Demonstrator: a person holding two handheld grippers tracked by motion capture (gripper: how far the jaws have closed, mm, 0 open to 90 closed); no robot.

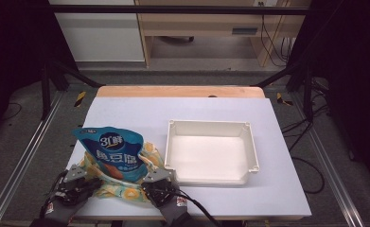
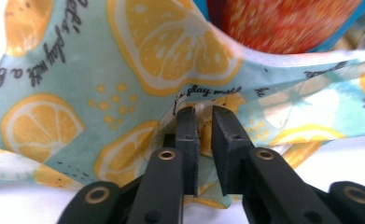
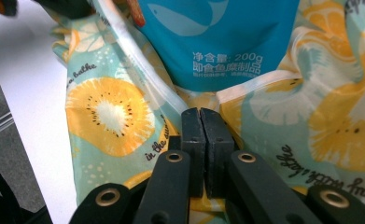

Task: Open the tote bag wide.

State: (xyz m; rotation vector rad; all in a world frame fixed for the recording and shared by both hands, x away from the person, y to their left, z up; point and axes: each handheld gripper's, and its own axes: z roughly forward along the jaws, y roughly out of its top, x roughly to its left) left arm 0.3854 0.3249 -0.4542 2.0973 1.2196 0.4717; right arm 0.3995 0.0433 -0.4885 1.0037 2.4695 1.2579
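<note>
At the near left corner of the worktop (image 1: 277, 156), the left hand-held gripper (image 2: 202, 116) pinches a fold of the fruit-print bag (image 2: 77, 84), jaws nearly closed on cloth. The blue pouch (image 1: 114, 153) stands in the bag just beyond and between both hands. The right hand-held gripper (image 3: 201, 116) is clenched on the bag's near edge. Right of them sits an empty white tray (image 1: 253, 146); bare floor and a desk lie beyond.
</note>
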